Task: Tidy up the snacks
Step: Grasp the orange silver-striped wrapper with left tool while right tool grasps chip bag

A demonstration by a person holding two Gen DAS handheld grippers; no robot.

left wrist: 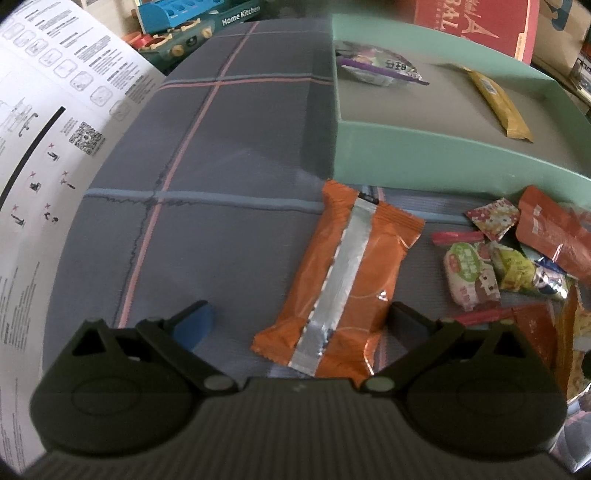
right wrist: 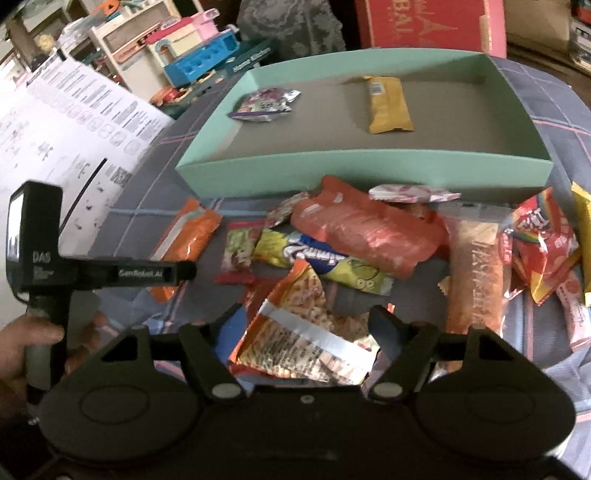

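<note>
Left gripper (left wrist: 301, 325) spread wide, straddling the orange pack (left wrist: 340, 280); green box (left wrist: 424, 147) waits at one o'clock. Right gripper (right wrist: 306, 328) spread over a noodle pack (right wrist: 295, 332) atop the pile. Risk: slick foil slides out, or a neighbour gets pinched too.

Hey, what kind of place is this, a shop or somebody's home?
Probably a home, perhaps a playroom or storage corner: a plaid tablecloth, a toy kitchen set behind it, and stacked cardboard boxes. Loose snacks lie beside a green tray.
</note>
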